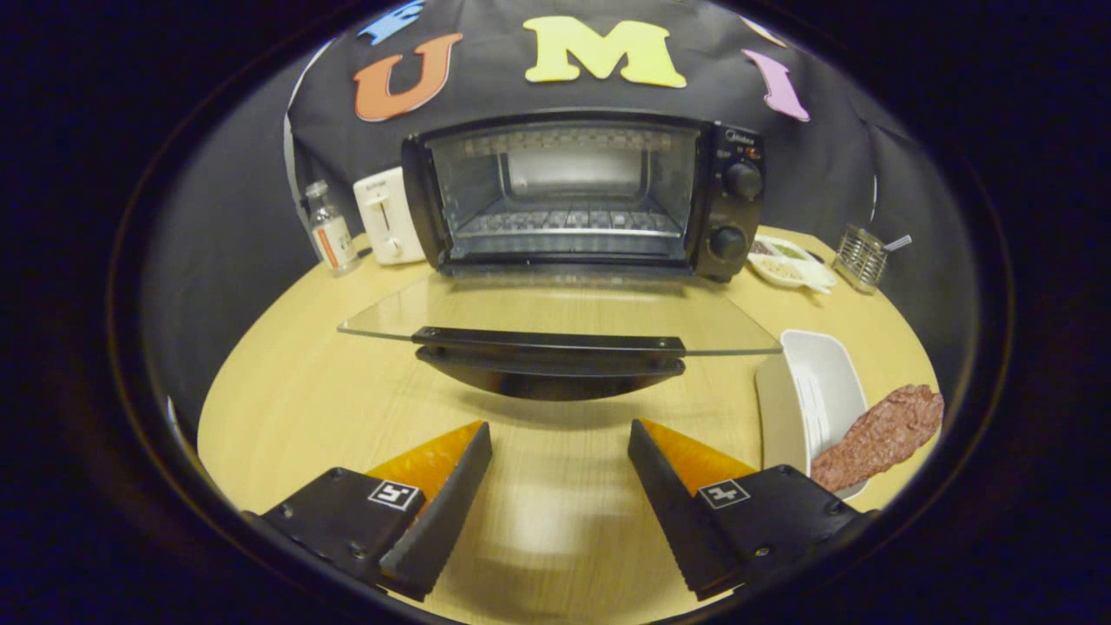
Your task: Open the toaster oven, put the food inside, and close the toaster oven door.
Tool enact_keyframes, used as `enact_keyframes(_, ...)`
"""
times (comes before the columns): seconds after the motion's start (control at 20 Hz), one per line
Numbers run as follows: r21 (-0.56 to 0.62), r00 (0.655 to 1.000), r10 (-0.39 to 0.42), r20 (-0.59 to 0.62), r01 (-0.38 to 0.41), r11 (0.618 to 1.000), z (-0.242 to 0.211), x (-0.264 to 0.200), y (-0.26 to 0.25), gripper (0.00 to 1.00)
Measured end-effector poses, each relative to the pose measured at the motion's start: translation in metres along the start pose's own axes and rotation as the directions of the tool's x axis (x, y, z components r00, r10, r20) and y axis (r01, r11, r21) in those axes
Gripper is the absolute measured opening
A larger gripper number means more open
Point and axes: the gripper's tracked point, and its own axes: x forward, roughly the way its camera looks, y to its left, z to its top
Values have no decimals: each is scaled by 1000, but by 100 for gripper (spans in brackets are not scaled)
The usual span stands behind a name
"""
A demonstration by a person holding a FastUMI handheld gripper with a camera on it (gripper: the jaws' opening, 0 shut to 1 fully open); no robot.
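Observation:
The black toaster oven [729,204] stands at the back of the round wooden table, straight beyond my fingers. Its glass door [555,317] lies folded down flat toward me, with the black handle [548,343] on its front edge, just ahead of my fingertips. The oven's wire rack [564,221] is bare. A brownish-red slab of meat [881,434] rests on the near end of a white rectangular dish [820,382], to the right of my right finger. My gripper [560,430] is open with nothing between its fingers, a short way back from the door handle.
Left of the oven stand a white toaster [386,217] and a small clear bottle [331,230]. To the oven's right are a white dish of condiments [790,260] and a wire holder [861,256]. The table edge [217,408] curves around close on both sides.

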Motion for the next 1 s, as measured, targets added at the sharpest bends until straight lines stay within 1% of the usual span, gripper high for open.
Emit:
enact_keyframes(0.05, -21, 1000, 6, 1, -6, 1000, 0, -5, -2, 100)
enact_keyframes(0.25, -80, 995, 35, 89, -28, 996, 40, -38, -12, 100)
enact_keyframes(0.45, -85, 981, 64, 184, -49, 995, 103, -66, -15, 100)
enact_keyframes(0.55, -78, 967, 45, 251, -26, 997, 141, -69, -17, 100)
enact_keyframes(0.65, -69, 956, 26, 294, -6, 998, 171, -62, -15, 100)
enact_keyframes(0.75, -48, 956, 2, 295, 13, 999, 188, -44, -12, 100)
enact_keyframes(0.9, -31, 964, -32, 264, 42, 999, 190, -21, -7, 100)
enact_keyframes(1.0, -5, 970, -40, 241, 43, 999, 182, -14, -5, 100)
